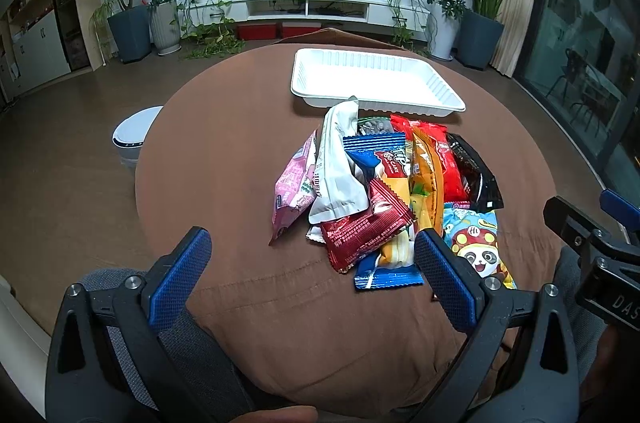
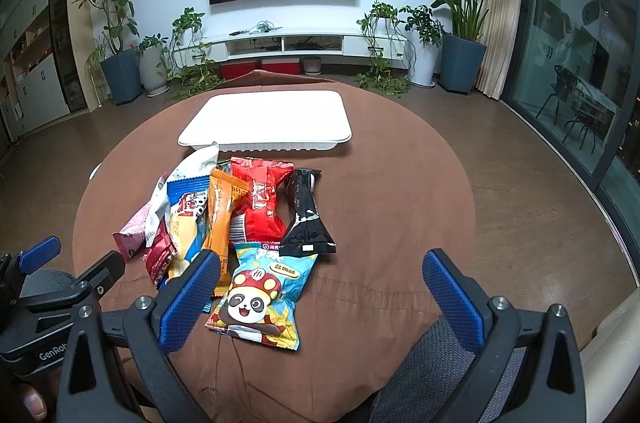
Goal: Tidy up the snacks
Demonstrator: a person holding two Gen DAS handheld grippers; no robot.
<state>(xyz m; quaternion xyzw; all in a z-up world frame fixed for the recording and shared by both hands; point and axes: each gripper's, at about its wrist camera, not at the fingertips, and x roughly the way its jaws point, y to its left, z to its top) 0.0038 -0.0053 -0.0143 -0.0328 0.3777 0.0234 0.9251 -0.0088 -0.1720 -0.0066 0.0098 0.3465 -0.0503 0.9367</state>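
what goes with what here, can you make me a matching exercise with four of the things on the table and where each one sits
Things:
1. white tray
2. panda packet
3. black packet
4. pink packet

Places:
A. far left edge of the pile
B. beyond the pile, nothing in it
C. right side of the pile, beside the red packet
D. nearest the grippers

Pairs: 1-B, 2-D, 3-C, 4-A

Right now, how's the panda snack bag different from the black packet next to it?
The panda snack bag is light blue with a cartoon panda; the black packet is plain dark and glossy. The panda bag is wider and lies nearest the grippers; the black packet is narrower, lying farther back. Both lie sealed on the brown tablecloth.
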